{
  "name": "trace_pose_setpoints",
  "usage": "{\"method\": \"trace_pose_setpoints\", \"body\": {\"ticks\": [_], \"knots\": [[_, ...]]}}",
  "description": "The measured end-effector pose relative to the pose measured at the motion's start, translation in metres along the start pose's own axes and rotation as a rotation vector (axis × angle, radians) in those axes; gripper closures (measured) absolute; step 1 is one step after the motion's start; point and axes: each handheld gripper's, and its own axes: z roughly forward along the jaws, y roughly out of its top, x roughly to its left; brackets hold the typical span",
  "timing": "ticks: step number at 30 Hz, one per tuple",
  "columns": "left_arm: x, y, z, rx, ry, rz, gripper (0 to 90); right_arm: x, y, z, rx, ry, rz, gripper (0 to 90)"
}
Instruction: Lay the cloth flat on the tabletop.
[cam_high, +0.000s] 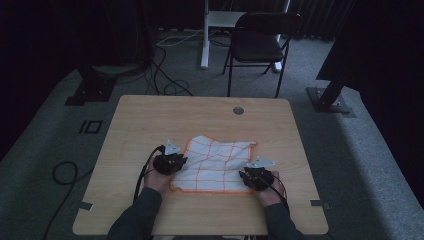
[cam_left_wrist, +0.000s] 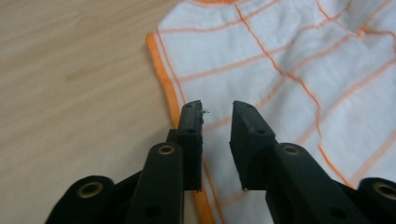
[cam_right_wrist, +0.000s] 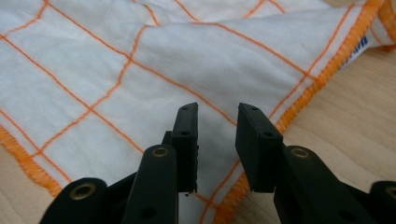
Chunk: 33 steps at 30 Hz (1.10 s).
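Where it lies spread and slightly rumpled near the front middle of the table (cam_high: 150, 115), the white cloth (cam_high: 215, 160) shows an orange grid and an orange stitched hem. At its left edge sits the left hand-held gripper (cam_left_wrist: 217, 109), jaws a narrow gap apart just above the hem with nothing pinched between them; at its right front corner sits the right hand-held gripper (cam_right_wrist: 217, 112), jaws likewise parted over the fabric, gripping nothing. Beyond the table stands a dark folding chair (cam_high: 260, 40) on grey carpet.
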Motion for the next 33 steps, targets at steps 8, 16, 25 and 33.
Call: {"method": "trace_pose_setpoints", "body": {"ticks": [8,16,25,33], "knots": [[0.009,0.018,0.031,0.047,0.044,0.002,76.3,-0.002,-0.003,0.000,0.004,0.011,0.011,71.0],[0.011,0.013,0.033,0.063,0.065,-0.003,78.3,-0.002,-0.006,-0.004,0.009,0.020,0.009,71.8],[0.019,-0.009,0.012,0.043,0.080,-0.049,78.9,-0.002,-0.015,-0.012,0.007,0.030,0.006,72.1],[0.015,-0.021,-0.002,0.047,0.074,-0.045,78.5,-0.001,-0.018,-0.016,0.012,0.039,-0.001,72.5]]}}
